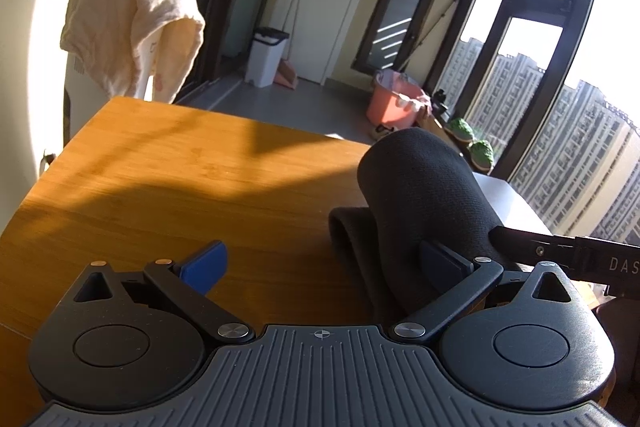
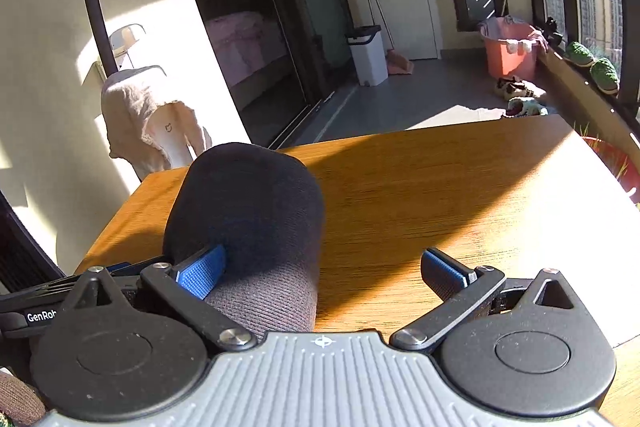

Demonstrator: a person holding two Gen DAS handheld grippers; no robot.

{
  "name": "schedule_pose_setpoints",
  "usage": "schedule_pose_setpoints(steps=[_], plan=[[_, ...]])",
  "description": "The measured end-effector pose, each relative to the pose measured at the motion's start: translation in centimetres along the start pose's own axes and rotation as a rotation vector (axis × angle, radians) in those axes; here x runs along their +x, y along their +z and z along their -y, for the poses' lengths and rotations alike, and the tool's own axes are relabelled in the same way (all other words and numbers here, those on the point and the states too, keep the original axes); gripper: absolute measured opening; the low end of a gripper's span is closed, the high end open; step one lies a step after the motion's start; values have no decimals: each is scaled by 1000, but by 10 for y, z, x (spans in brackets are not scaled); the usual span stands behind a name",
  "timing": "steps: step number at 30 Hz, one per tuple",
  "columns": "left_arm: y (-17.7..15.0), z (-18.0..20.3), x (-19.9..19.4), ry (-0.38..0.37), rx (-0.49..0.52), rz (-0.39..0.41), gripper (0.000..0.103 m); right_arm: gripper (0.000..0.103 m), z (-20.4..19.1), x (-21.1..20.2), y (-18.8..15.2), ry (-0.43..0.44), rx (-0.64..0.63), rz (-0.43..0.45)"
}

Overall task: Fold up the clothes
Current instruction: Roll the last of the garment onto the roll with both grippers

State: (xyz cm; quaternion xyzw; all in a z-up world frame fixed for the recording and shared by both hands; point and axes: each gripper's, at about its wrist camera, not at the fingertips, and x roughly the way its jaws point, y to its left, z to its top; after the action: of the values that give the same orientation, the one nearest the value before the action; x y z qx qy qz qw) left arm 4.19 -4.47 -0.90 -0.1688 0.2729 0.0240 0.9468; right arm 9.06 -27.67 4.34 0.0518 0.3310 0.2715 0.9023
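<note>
Fingers of my left gripper (image 1: 324,263) and right gripper (image 2: 322,269) are spreading wide, flanking a rolled dark ribbed-knit garment (image 1: 424,195) on the wooden table (image 1: 180,179).

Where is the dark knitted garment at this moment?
The dark knitted garment lies bunched on the wooden table, between the open left gripper and open right gripper.
</note>
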Motion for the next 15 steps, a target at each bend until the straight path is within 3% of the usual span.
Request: schedule_pose_setpoints(steps=[8, 11, 15], plan=[[0, 1, 0, 6, 13, 6, 103, 103, -16, -6, 21, -1, -44, 49], [0, 1, -1, 16, 15, 10, 103, 103, -24, 20, 32, -74, -75, -27], [2, 0, 0, 30, 26, 13, 103, 103, -19, 28, 27, -80, -48, -39]])
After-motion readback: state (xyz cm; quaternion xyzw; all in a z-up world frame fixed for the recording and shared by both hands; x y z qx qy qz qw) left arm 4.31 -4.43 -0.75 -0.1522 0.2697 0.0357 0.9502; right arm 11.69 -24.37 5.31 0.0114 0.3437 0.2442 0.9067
